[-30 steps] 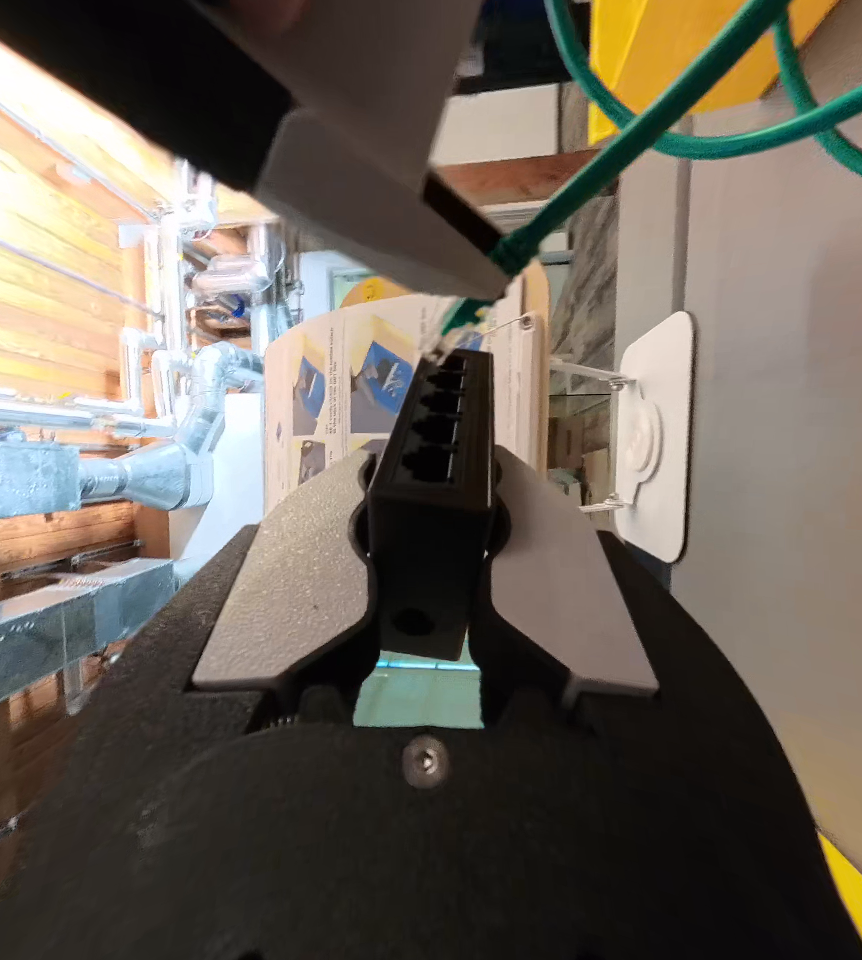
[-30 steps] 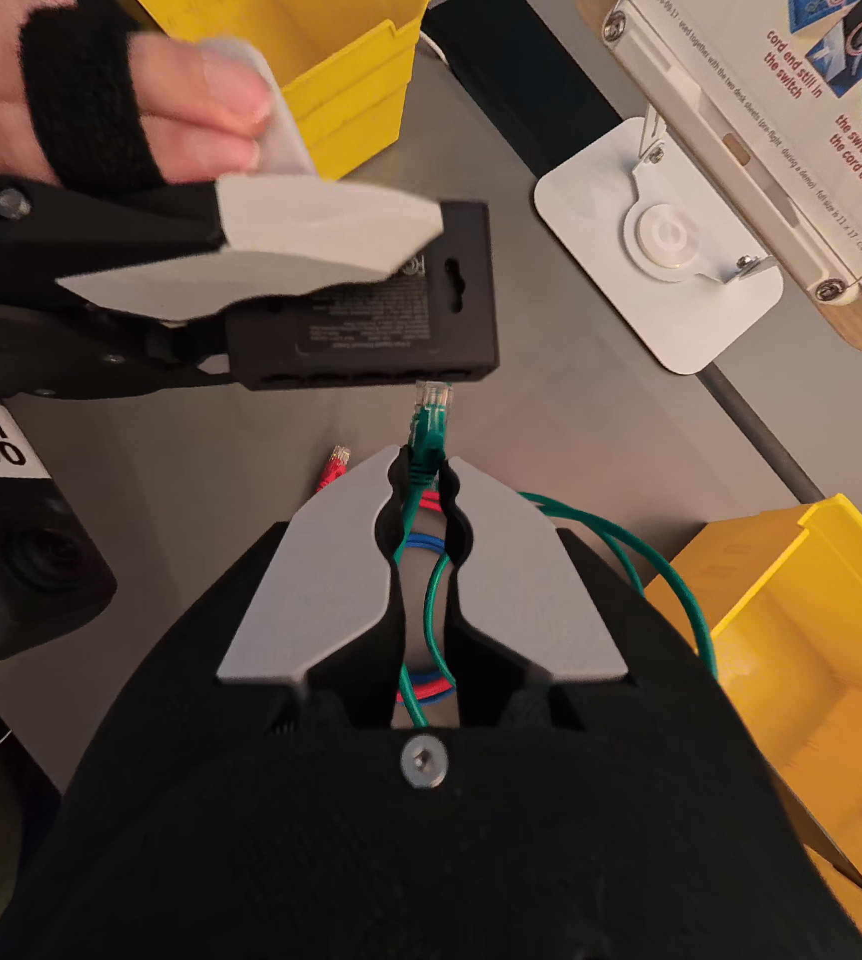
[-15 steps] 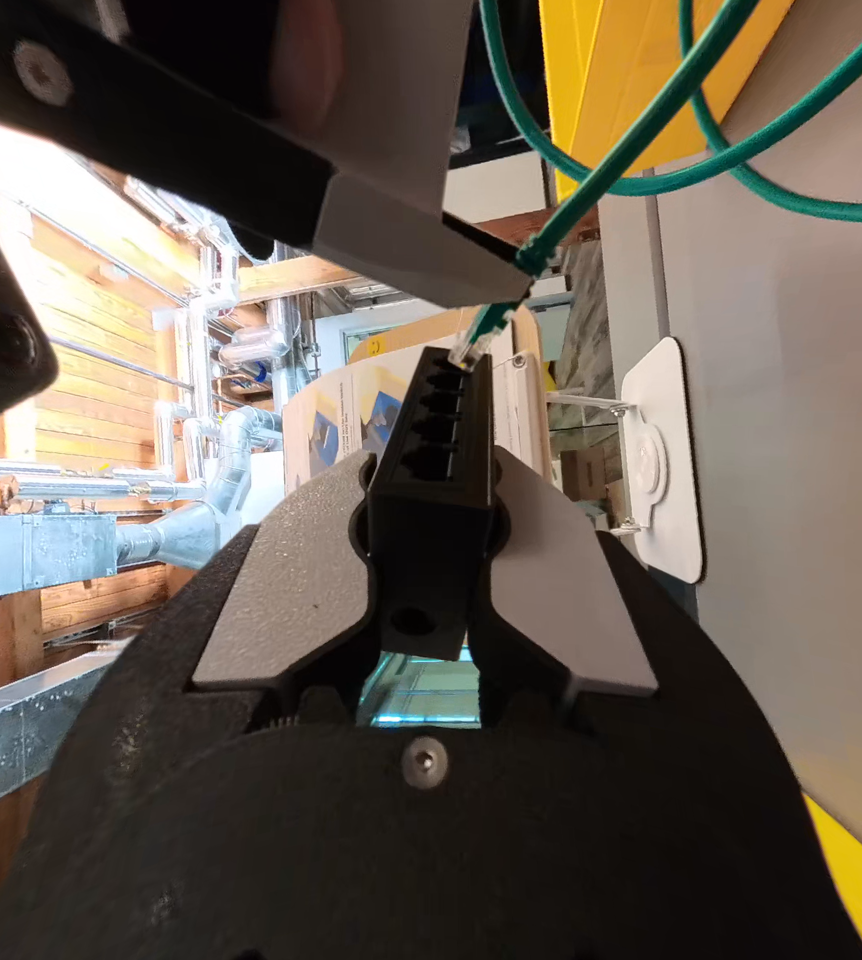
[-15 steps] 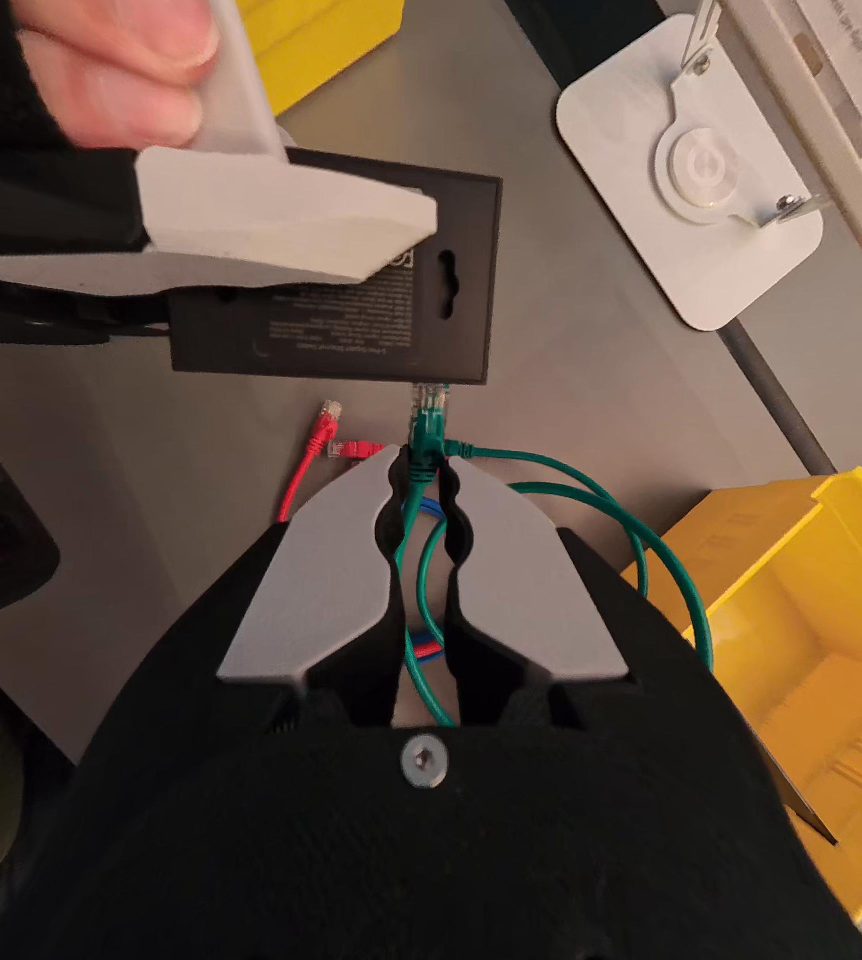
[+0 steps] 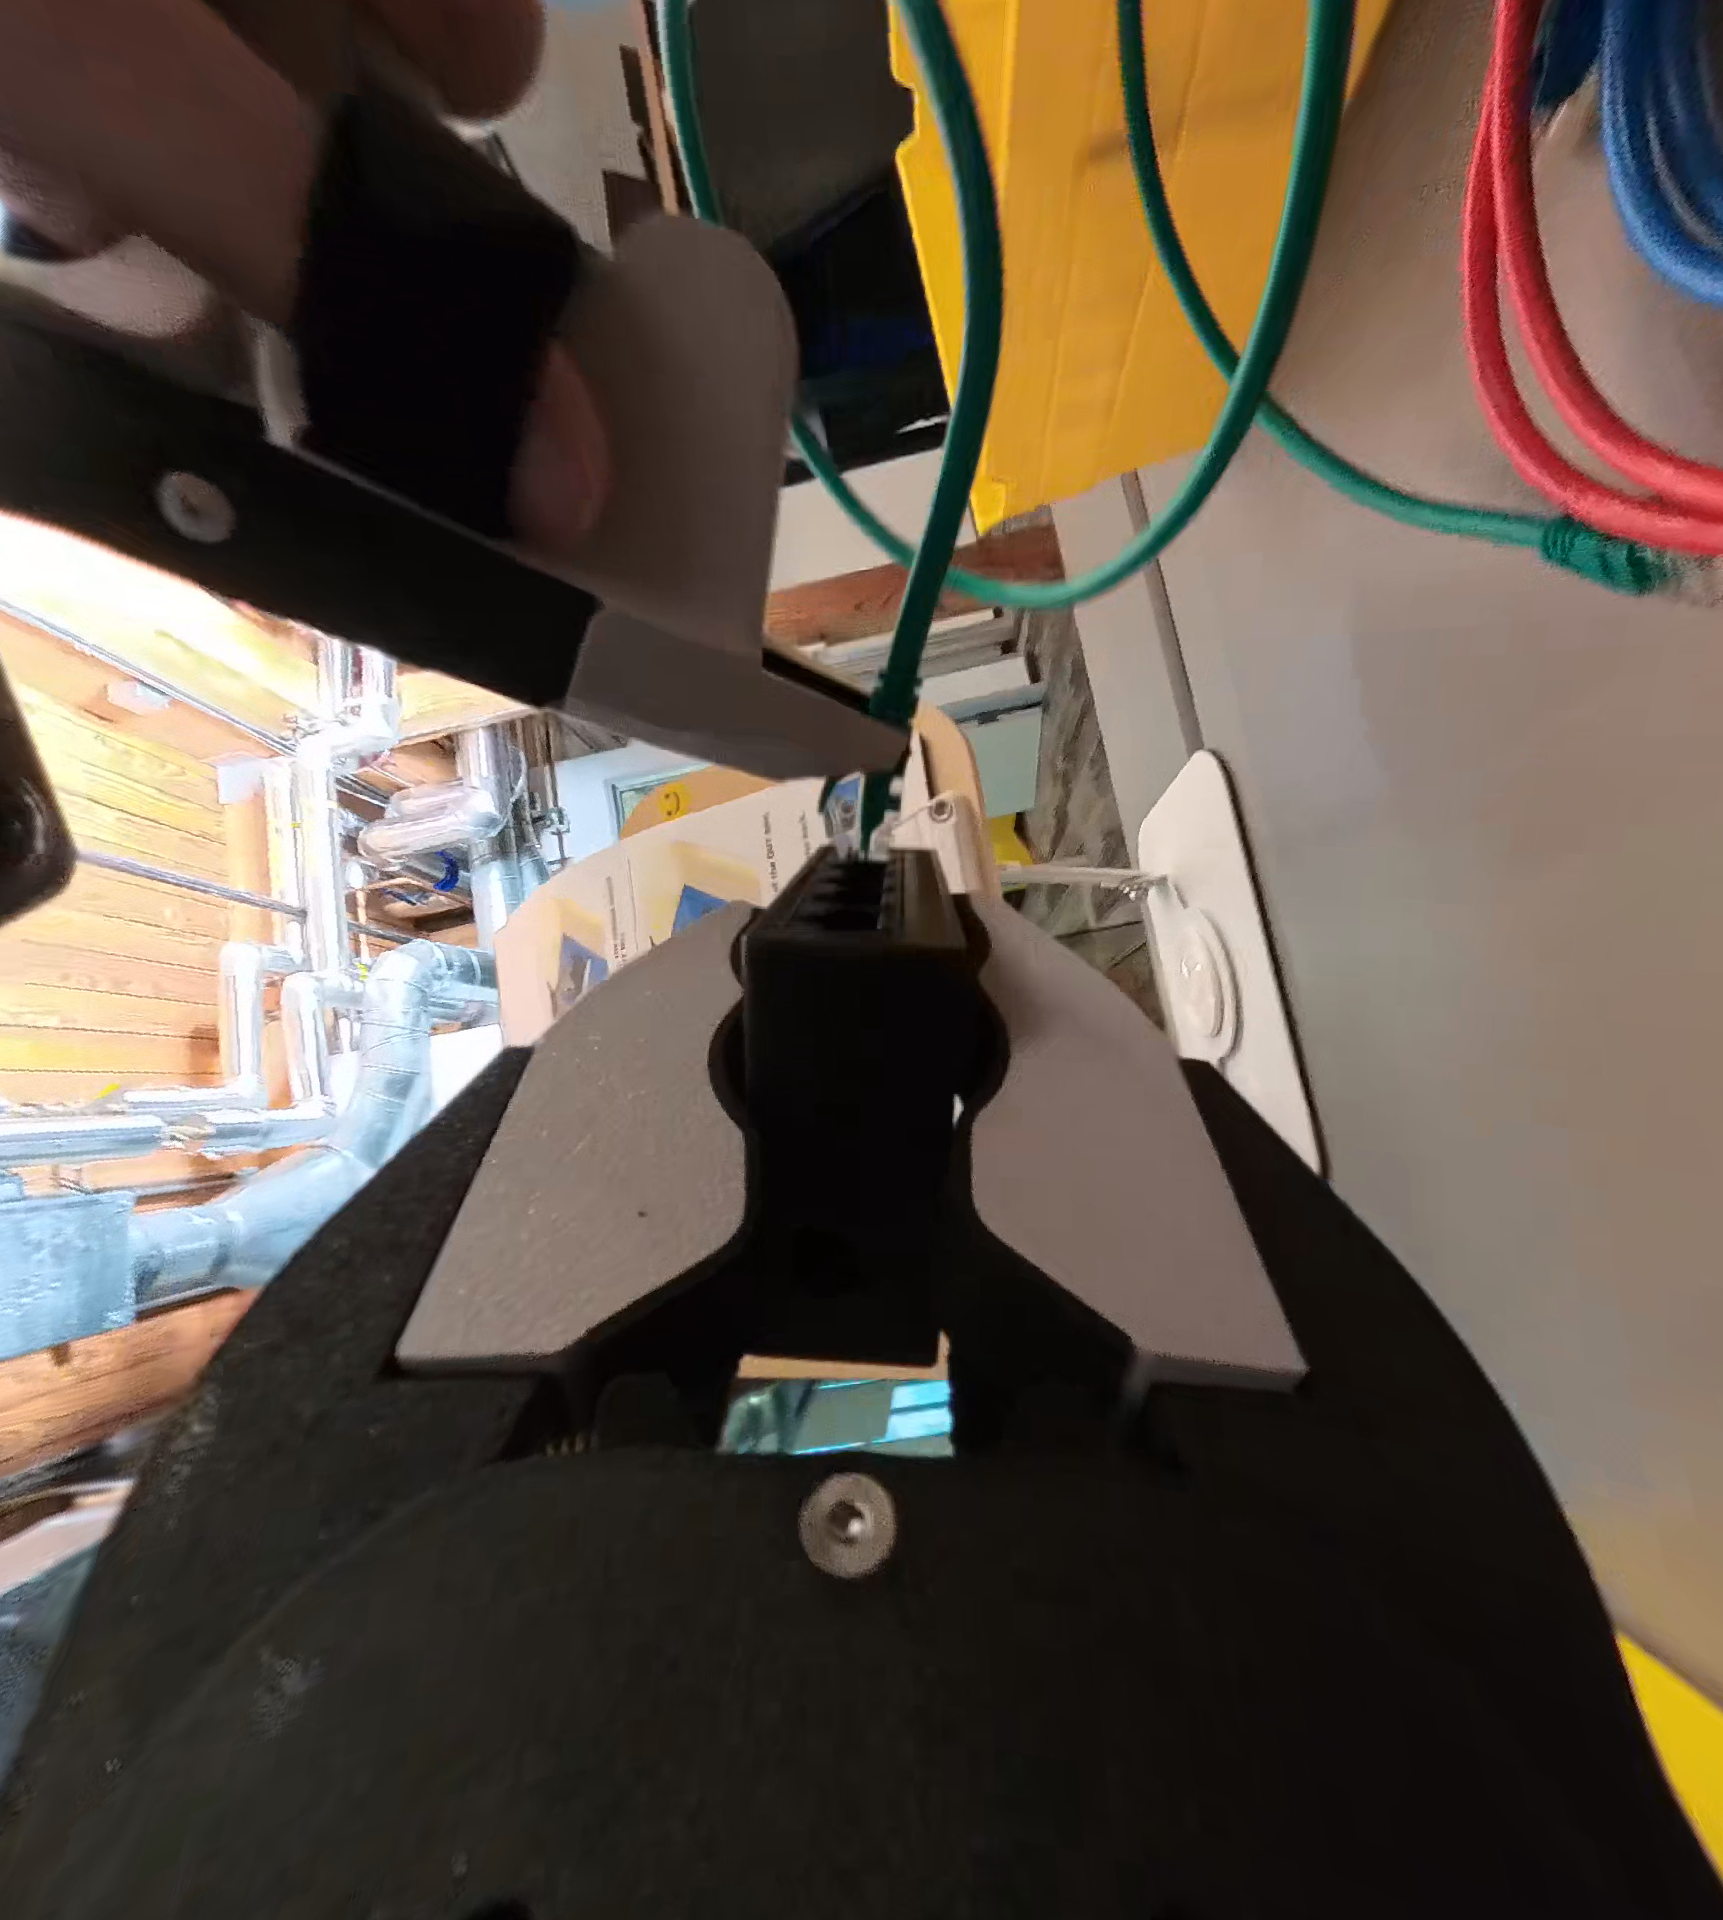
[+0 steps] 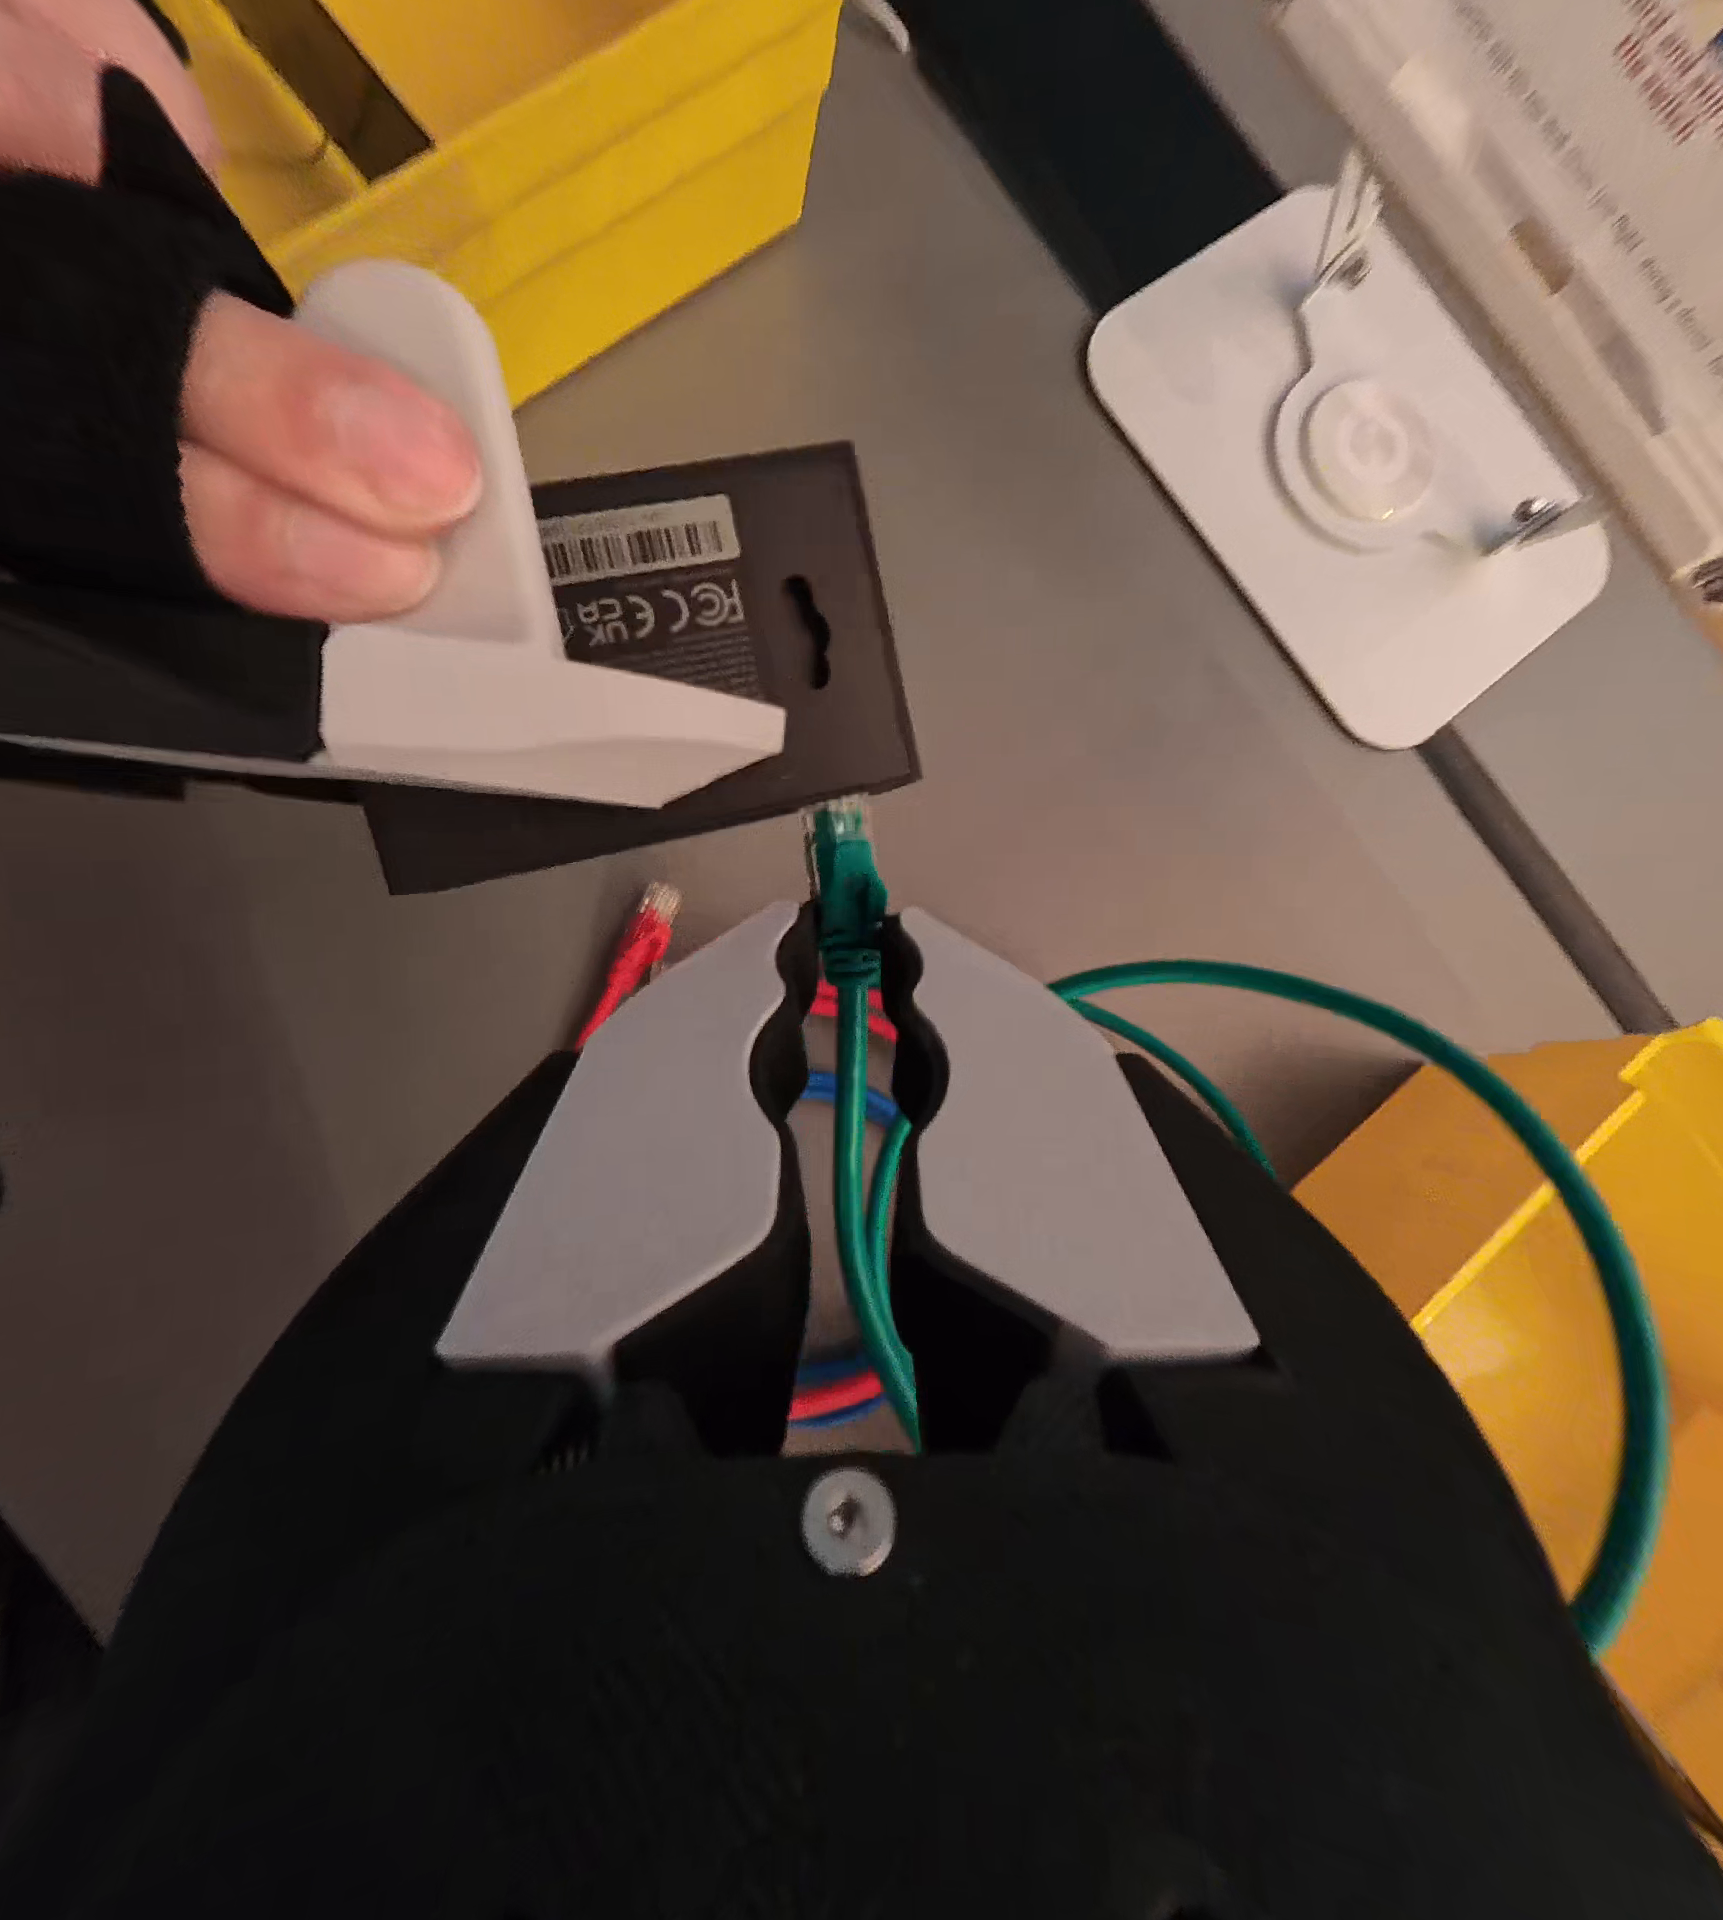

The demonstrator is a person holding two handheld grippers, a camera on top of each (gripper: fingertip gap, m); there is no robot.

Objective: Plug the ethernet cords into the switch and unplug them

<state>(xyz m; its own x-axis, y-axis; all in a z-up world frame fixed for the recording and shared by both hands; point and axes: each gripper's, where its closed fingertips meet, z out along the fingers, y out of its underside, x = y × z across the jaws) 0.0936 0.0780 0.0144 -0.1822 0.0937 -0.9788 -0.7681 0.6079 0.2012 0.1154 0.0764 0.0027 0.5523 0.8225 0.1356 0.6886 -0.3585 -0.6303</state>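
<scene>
My left gripper is shut on the black switch and holds it above the grey table, port row facing up in the left wrist view. The switch also shows in the right wrist view, label side up. My right gripper is shut on the green ethernet cord just behind its plug. The clear plug tip sits at the end port at the switch's far corner. The right gripper shows in the left wrist view above the switch. A red cord's plug lies on the table.
Red cord and blue cord coils lie on the grey table. Yellow bins stand at the back left and at the right. A white stand base holds an instruction sheet. A person's hand holds the left gripper. Less than 4 cm separates the two grippers' tips.
The green plug has moved in from a short gap to the switch's end port. The switch has tilted, and both grippers have shifted closer together.
</scene>
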